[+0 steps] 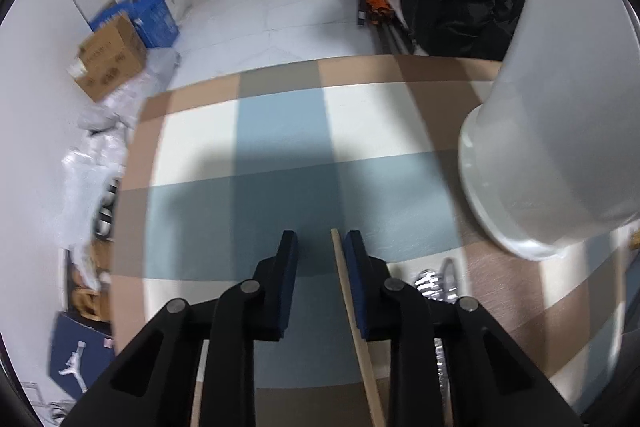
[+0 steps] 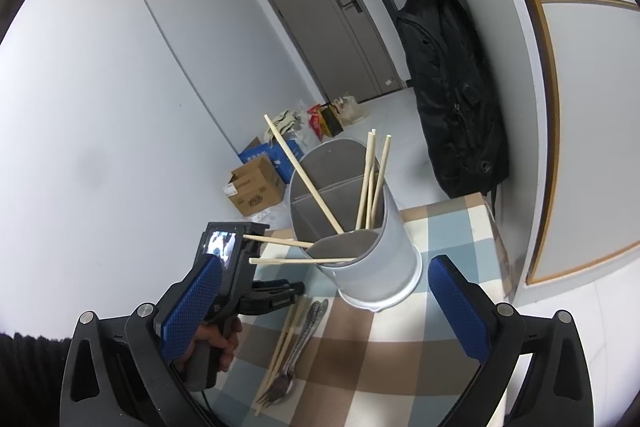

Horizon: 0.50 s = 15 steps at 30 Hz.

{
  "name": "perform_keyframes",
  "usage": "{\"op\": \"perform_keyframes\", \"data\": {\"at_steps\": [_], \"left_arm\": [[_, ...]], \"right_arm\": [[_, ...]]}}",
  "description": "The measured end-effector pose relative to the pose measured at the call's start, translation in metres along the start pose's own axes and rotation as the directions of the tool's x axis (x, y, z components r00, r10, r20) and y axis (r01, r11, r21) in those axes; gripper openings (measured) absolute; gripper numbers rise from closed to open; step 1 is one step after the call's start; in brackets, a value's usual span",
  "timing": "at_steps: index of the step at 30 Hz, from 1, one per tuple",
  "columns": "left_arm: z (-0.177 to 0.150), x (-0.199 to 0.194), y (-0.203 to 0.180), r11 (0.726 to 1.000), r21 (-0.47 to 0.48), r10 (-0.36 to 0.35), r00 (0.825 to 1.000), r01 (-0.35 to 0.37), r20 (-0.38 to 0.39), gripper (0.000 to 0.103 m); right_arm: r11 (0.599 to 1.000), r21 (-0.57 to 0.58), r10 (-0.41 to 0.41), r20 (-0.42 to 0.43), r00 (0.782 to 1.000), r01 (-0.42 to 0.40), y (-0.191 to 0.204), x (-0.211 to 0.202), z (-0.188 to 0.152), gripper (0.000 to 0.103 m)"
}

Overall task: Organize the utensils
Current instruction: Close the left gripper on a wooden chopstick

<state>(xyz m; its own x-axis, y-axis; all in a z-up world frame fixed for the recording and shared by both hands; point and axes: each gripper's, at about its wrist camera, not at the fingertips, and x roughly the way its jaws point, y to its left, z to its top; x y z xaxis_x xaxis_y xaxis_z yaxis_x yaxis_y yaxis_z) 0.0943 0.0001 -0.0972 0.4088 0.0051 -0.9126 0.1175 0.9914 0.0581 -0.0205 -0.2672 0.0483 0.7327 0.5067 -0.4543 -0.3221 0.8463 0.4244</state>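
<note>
1. My left hand-held gripper point(image 1: 322, 247) pointed steeply down at the checked table point(image 1: 280, 131). Its jaws stood narrow, with one wooden chopstick point(image 1: 352, 315) lying against the inner face of the right pad point(image 1: 356, 267). A clear gap remained at the other pad, so I judged the stick not yet pinched.

2. My right hand-held gripper point(image 2: 324, 311) stood wide, with nothing between its blue pads point(image 2: 460, 307). It was held back from the work, facing the holder.

3. The white utensil holder point(image 2: 360, 227) stood upright on the table, toward its far side. Dividers split it into compartments. Three chopsticks point(image 2: 372, 179) stood together in the right-hand compartment; another leaned across from the left.

4. Two further chopsticks point(image 2: 280, 242) appeared to reach from the holder's near rim toward the left gripper's body. Whether they rested in the holder or on its rim I could not tell.

5. Still loose on the table, just beside the holder's base: a pair of chopsticks point(image 2: 280, 343) and metal forks point(image 2: 296, 351), lying side by side. In the left wrist view the metal handles point(image 1: 432, 283) showed just right of the jaws.

6. Step in hand, in my judgement: picking up a single chopstick with the left gripper. The sorting was part done.

7. The next move calls for closing fully on the stick, lifting it clear of the forks, then tipping it upright over the chopstick compartment. The risk is a one-sided grip letting the stick swivel or slip.
</note>
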Motion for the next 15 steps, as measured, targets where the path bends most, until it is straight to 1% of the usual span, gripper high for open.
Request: {"op": "perform_keyframes", "data": {"at_steps": [2,4,8,10,14,15], "left_arm": [[-0.0016,-0.0005,-0.0019,1.000,0.014,0.019,1.000,-0.019,0.010,0.017],[-0.0012,-0.0003,-0.0029,0.999,0.007,0.032,0.999,-0.032,0.009,0.016],[0.0006,0.0009,0.0023,0.998,-0.055,-0.003,1.000,0.003,0.003,0.016],[0.0018,0.0016,0.0050,0.997,-0.069,-0.023,1.000,0.023,0.000,0.016],[0.0032,0.0011,0.0014,0.999,-0.032,-0.009,1.000,0.009,0.003,0.016],[0.0020,0.0008,0.0012,1.000,-0.029,-0.012,1.000,0.012,0.005,0.012]], "right_arm": [[1.000,-0.003,0.002,-0.001,1.000,-0.002,0.0000,0.0007,-0.0002,0.103],[1.000,-0.007,0.001,-0.002,1.000,-0.001,0.0007,0.0015,-0.0004,0.103],[1.000,-0.005,0.000,-0.001,1.000,0.000,0.0009,0.0016,-0.0006,0.103],[1.000,-0.003,0.000,0.001,1.000,0.000,0.0009,0.0016,-0.0007,0.103],[1.000,0.000,0.000,-0.001,1.000,0.000,0.0012,0.0026,-0.0012,0.103],[1.000,-0.001,0.001,-0.001,1.000,-0.001,0.0013,0.0025,-0.0010,0.103]]}}
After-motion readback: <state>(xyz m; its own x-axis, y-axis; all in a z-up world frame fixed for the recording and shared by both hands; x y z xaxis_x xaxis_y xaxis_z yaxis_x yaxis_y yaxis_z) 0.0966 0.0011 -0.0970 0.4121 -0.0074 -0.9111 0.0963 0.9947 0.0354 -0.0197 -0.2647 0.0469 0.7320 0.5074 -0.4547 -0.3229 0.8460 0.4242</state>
